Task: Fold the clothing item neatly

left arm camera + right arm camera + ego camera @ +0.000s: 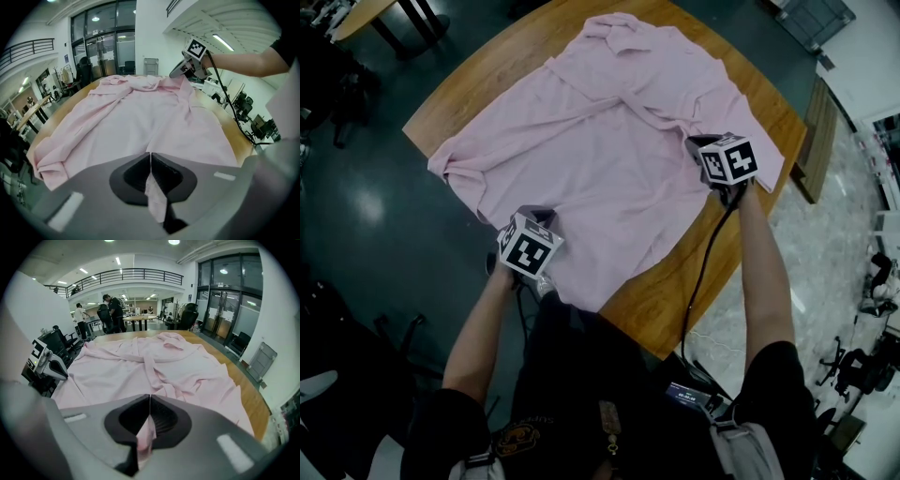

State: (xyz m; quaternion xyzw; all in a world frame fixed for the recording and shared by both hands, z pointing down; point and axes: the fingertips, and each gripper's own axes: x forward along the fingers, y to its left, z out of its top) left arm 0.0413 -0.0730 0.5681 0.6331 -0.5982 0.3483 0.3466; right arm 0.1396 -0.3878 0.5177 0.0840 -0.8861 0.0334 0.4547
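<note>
Jaws clamping pink shirt (609,159), gripped hem hidden

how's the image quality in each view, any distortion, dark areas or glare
Head view: the pink shirt is evenly lit and sharp, the floor dark with one pale glare patch. Left gripper view: strong fisheye, black corners, a bright ceiling strip light. Right gripper view: same fisheye bend, ceiling lights blown out.

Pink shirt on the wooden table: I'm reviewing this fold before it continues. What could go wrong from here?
The left gripper and right gripper each pinch only a sliver of the shirt at its hem, so it may slip out when lifted. The sleeve bunched at the edge of the table could drag and skew the fold.
</note>
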